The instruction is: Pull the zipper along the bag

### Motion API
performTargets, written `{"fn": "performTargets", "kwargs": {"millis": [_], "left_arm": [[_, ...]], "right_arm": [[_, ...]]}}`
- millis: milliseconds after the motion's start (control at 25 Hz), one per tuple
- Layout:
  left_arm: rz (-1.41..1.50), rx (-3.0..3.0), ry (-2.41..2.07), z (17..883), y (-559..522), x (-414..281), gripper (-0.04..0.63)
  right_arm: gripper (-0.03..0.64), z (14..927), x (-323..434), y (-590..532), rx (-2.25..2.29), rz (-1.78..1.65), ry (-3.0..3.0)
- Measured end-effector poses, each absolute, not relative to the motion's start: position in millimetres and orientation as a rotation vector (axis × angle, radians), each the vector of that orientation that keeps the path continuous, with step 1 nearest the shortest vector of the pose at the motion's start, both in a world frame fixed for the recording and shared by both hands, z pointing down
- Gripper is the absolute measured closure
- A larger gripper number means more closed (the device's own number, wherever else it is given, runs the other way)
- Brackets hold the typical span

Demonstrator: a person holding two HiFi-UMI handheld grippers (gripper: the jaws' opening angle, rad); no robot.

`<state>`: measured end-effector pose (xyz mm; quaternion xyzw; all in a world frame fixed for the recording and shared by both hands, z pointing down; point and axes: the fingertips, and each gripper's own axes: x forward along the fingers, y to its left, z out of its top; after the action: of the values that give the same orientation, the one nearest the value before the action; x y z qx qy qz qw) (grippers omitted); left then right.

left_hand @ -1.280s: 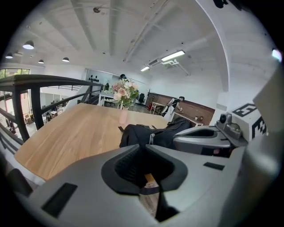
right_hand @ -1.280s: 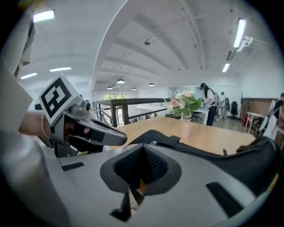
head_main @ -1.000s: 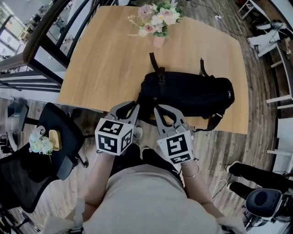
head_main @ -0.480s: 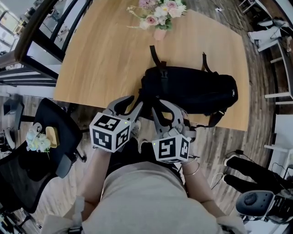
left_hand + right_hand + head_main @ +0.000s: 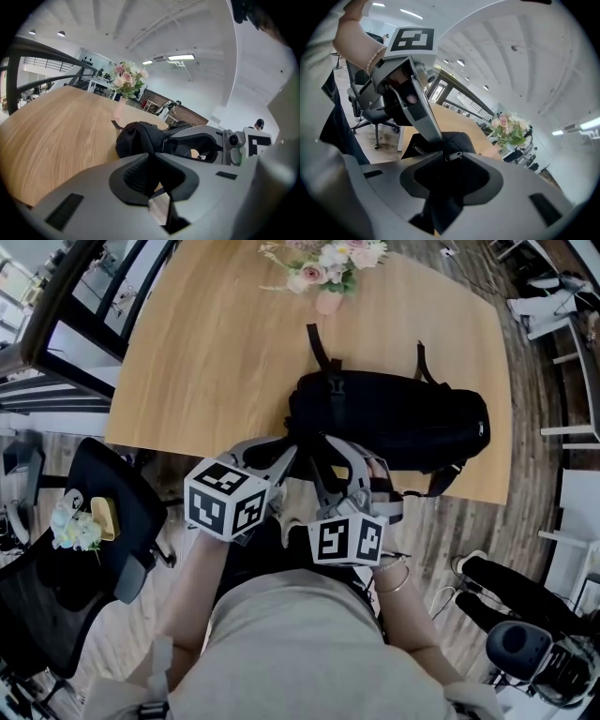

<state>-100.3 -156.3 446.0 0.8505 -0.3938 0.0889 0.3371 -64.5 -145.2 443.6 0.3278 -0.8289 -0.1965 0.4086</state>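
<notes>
The only writing is small: a dark label with white letters on the end of the bag, upside down in the right gripper view and too small to read; a tiny white tag on the far right end is also unreadable; each gripper's cube bears black-and-white square markers, no words.

The bag is black, soft and long; it lies lengthwise on the wooden table, close to the near edge, with 2 straps trailing toward the pink vase of flowers; another strap hangs over the table edge at the right.

Both grippers meet at the bag's left end. The right gripper has its jaws wide and they have just been opening; black bag fabric fills the space between them and a small metal zipper pull sits right at their tips, though the pads do not press on it. The left gripper shows only a narrow slit between its jaws, which have just been closing; the bag's end sits just beyond the tips, and nothing is clearly pinched.
</notes>
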Motion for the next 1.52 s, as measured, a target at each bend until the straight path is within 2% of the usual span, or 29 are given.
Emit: {"fn": "performTargets", "kwargs": {"millis": [880, 1520], "left_arm": [[0.331, 2.299, -0.853, 453.9, -149.3, -89.6, 0.563], [0.308, 2.300, -0.768, 457.7, -153.2, -92.3, 0.565]], "right_arm": [[0.469, 481.4, -72.5, -160.1, 0.780, -0.021, -2.220], [0.510, 469.5, -61.0, -156.1, 0.934, 0.088, -2.260]]}}
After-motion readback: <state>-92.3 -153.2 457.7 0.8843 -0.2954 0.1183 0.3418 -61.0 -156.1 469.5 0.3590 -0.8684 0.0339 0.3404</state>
